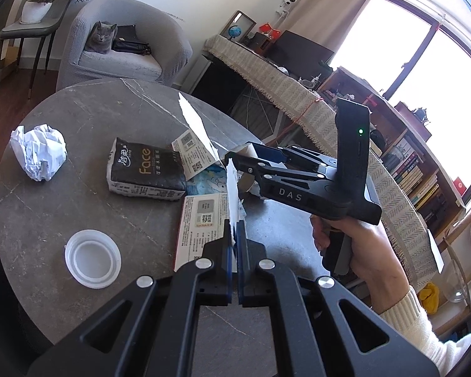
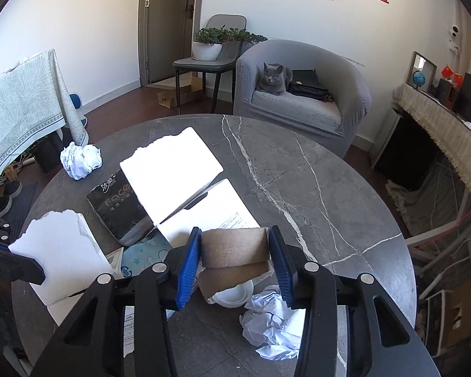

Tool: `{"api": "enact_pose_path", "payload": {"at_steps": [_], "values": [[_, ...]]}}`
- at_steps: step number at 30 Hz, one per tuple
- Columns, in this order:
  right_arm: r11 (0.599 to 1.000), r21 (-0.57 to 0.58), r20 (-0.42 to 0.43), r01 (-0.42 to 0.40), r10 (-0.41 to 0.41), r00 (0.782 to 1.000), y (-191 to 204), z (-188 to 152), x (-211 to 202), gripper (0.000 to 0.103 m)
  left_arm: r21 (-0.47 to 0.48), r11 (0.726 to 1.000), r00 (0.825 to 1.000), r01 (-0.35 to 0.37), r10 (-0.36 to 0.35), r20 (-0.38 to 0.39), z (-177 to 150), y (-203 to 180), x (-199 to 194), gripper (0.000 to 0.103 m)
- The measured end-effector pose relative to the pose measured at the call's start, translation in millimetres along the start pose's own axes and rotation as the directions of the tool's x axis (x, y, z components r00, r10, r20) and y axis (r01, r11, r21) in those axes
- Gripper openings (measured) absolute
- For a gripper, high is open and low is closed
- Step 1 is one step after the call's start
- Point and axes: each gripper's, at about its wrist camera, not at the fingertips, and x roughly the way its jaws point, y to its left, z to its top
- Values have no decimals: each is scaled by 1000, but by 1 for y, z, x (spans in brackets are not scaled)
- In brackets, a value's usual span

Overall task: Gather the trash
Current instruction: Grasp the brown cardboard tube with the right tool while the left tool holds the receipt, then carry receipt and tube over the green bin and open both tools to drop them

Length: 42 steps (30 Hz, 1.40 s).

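Brown cardboard tube (image 2: pixel 235 251) sits gripped in the right gripper (image 2: pixel 235 262); the left gripper (image 1: pixel 235 235) pinches torn white paper (image 1: pixel 232 188). Next, judging by this: carry both to a bin.

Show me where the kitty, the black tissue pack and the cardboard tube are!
kitty (image 2: pixel 271 78), right wrist view, on its grey body.
black tissue pack (image 1: pixel 146 169), left wrist view, on its printed front.
cardboard tube (image 2: pixel 234 246), right wrist view, on its brown side.
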Motion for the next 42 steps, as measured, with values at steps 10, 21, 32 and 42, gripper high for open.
{"api": "enact_pose_path", "payload": {"at_steps": [10,21,32,42], "values": [[1000,13,52,10,-10,999,6,6,-22,43,14,1000,999,19,-19,29,1,-8,-11,1],[996,87,134,-30,18,991,13,11,-55,43,70,997,996,13,-19,89,-2,-24,-37,1],[992,114,169,-55,35,985,49,4,-74,43,171,977,972,-129,91,216,-12,-38,-93,1],[985,93,196,-143,123,973,105,24,-66,43,150,943,930,-297,251,268,-19,6,-139,1]]}}
